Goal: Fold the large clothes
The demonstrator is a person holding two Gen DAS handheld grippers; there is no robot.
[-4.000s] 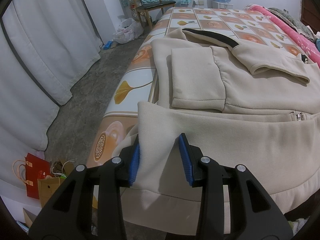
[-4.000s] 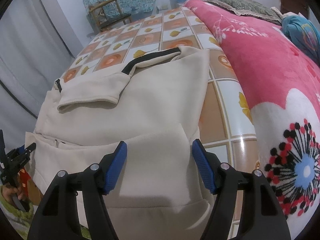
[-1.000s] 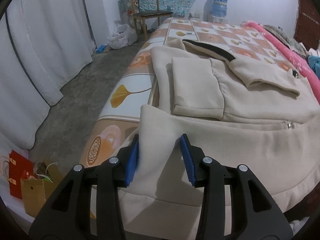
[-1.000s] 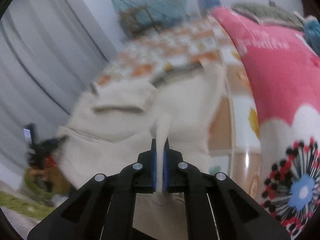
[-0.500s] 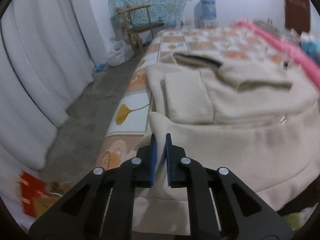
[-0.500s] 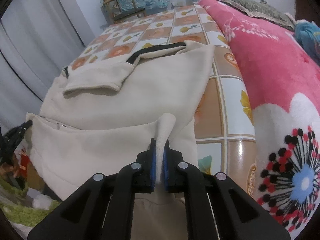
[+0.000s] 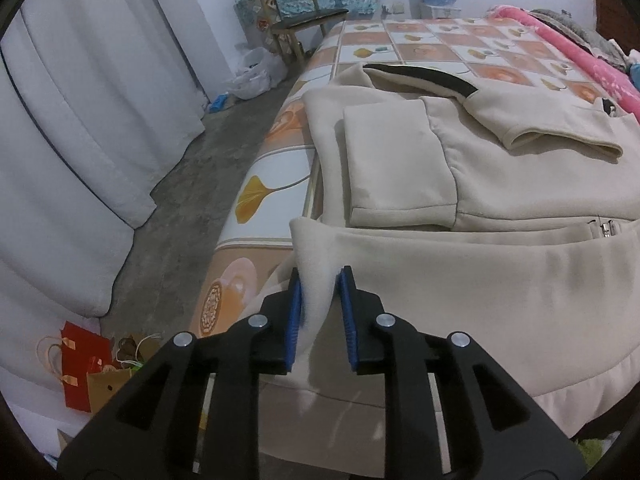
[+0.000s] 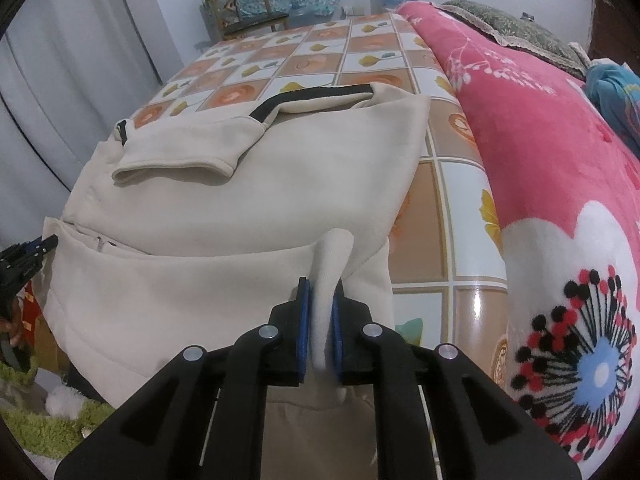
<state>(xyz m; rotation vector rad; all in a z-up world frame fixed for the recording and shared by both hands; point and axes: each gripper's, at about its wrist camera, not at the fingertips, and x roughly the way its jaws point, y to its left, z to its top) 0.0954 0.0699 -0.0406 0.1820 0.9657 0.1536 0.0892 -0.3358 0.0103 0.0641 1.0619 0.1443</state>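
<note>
Bottom-hem fold coming up on the beige jacket (image 7: 500, 168), spread flat on the bed (image 7: 400, 48) with both sleeves already tucked in across the chest.

Right gripper (image 8: 319, 320) clamped tight on a pinch of the hem corner nearest the pink blanket (image 8: 540, 128). Looks fine, so leave it alone.

Left gripper (image 7: 320, 312) not so good: jaws opening right now, with a ridge of the other hem corner standing between the pads but looking loose, probably about to slip out.

So, my take:
- Re-pinch deeper on that left corner before lifting anything, catching both layers.
- Raise both corners together, keeping the hem taut and level between them.
- Carry it up toward the black collar (image 7: 424, 76).
- Mind the zipper pull (image 7: 606, 227) to avoid bunching.
- Lay down evenly, not one side first.
</note>
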